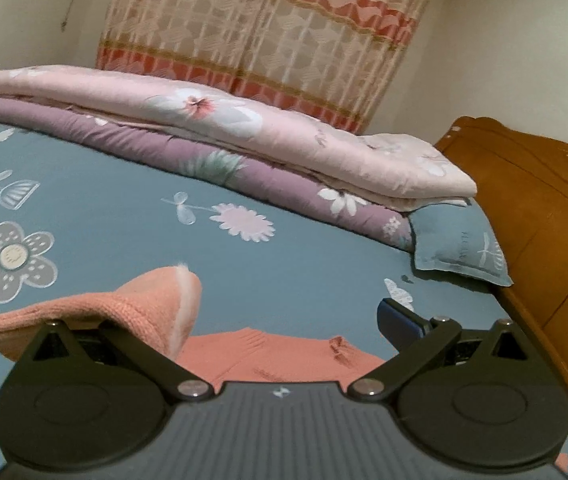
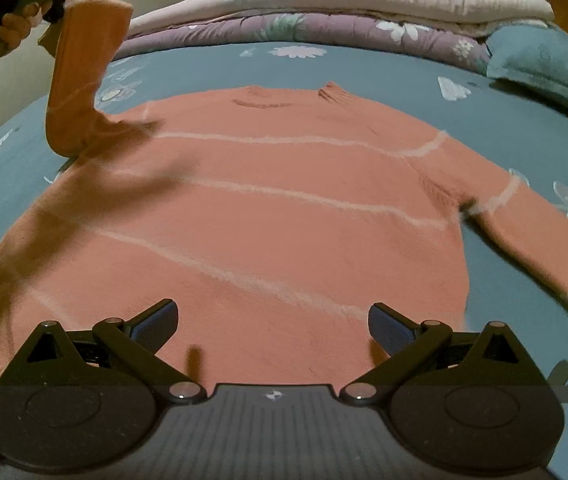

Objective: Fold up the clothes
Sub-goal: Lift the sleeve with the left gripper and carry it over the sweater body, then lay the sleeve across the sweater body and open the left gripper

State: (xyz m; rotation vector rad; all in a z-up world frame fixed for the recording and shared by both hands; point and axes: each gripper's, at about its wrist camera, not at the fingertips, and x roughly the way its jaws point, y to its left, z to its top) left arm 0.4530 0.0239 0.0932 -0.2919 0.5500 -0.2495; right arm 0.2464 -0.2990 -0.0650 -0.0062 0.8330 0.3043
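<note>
On the bed sheet [image 2: 244,64], sweater [image 2: 268,216] beneath wide-open, empty right claw [image 2: 272,326]; sleeve [image 1: 124,312] draped over splayed left claw [image 1: 284,320].

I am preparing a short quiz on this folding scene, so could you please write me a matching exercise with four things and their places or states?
Things:
1. sweater
2. pink quilt
3. pillow
4. right gripper

Places or states:
A. beside the wooden headboard
B. open, over the sweater
C. folded on top of a purple quilt
D. spread on the blue sheet, one sleeve lifted

Pairs: 1-D, 2-C, 3-A, 4-B
</note>
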